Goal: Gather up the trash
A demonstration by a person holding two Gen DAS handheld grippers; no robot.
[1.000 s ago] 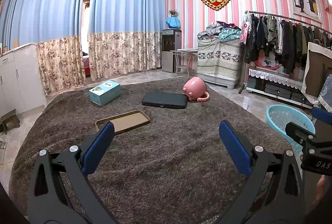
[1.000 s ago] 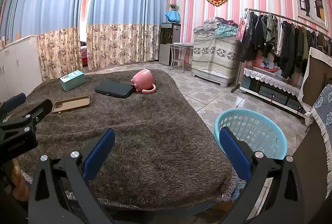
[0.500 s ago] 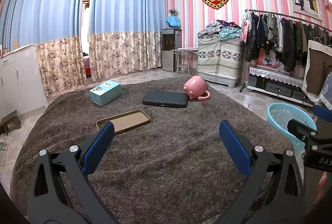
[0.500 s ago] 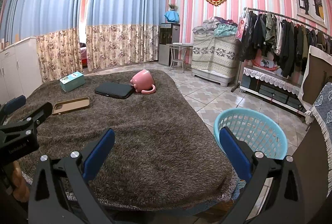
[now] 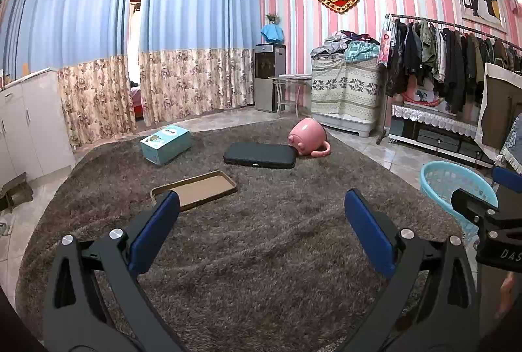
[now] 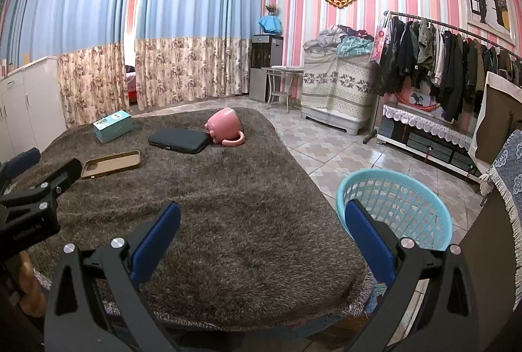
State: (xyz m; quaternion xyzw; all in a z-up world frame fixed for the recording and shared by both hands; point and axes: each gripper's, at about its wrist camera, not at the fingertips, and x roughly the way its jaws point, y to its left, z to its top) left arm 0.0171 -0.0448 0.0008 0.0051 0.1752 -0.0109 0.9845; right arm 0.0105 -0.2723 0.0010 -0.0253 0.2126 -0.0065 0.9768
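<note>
Since a second ago both cameras have crept slightly forward and up over the table; nothing on it has shifted. The left gripper (image 5: 261, 228) hangs over the near part of the shaggy brown cover (image 5: 261, 270), blue pads spread wide with nothing between them. The right gripper (image 6: 261, 231) is likewise spread and empty, over the cover's near right corner, with the light-blue plastic basket (image 6: 394, 208) on the tiled floor just past its right finger, beside the table; that looks like the place for the trash.

Further in, nearest the left gripper, lies a tan phone case (image 5: 194, 190), flat and open side up. It is probably light, somewhat flexible and low in the pile, so pinching across one raised long rim seems best. Beyond it lies a black zip case (image 5: 260, 155), flat and likely semi-stiff; take it across its narrow width. Touching its far right end is a pink mug (image 5: 308, 136), tipped on its side, handle on the cover. It is rigid, heavier, perhaps breakable and smooth: grip the rim wall or handle. Far left stands a teal cardboard box (image 5: 165, 139), light and crushable; close gently across its short sides.
</note>
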